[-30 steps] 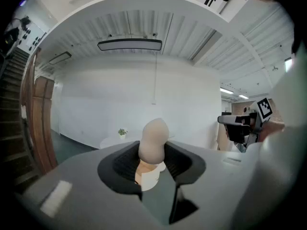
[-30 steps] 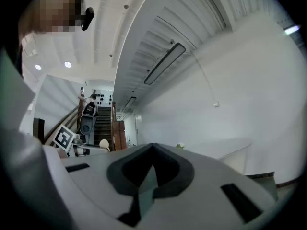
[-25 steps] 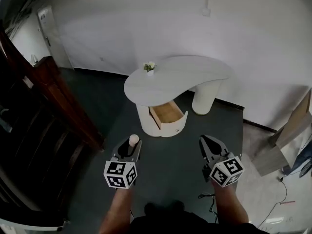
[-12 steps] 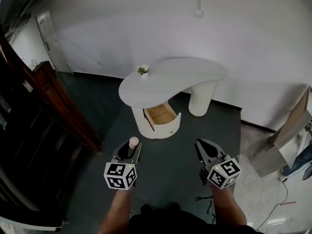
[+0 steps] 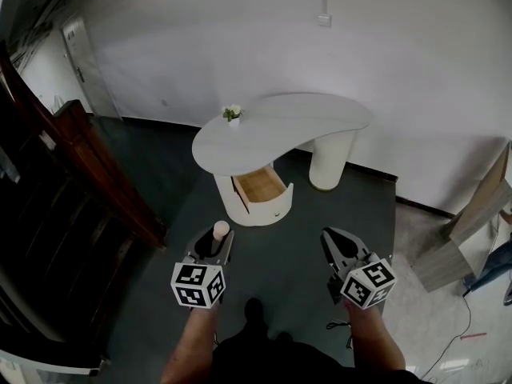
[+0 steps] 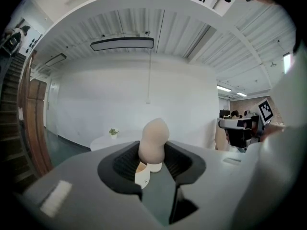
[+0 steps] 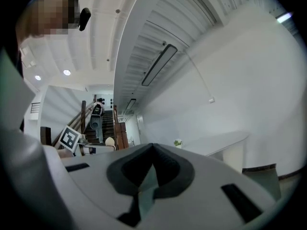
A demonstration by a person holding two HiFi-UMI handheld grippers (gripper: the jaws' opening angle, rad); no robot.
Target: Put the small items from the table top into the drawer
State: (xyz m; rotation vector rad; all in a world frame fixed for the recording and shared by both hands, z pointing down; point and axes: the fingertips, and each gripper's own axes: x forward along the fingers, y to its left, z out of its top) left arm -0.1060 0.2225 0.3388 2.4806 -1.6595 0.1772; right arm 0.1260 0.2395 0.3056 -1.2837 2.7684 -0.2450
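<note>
Sponge (image 6: 153,140), beige and pear-shaped, stands upright, clamped between the fairly wide jaws of the left gripper (image 5: 214,245). Right gripper (image 5: 342,250) is closed and empty. Table (image 5: 280,126), with its open drawer (image 5: 260,186) and a plant (image 5: 232,113), stands well ahead. Both forearms reach forward, side by side.

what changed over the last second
The table with its open drawer has drifted slightly left in the head view; nothing was taken or released. Left gripper stays shut on the beige egg-shaped item, right gripper stays shut and empty.
</note>
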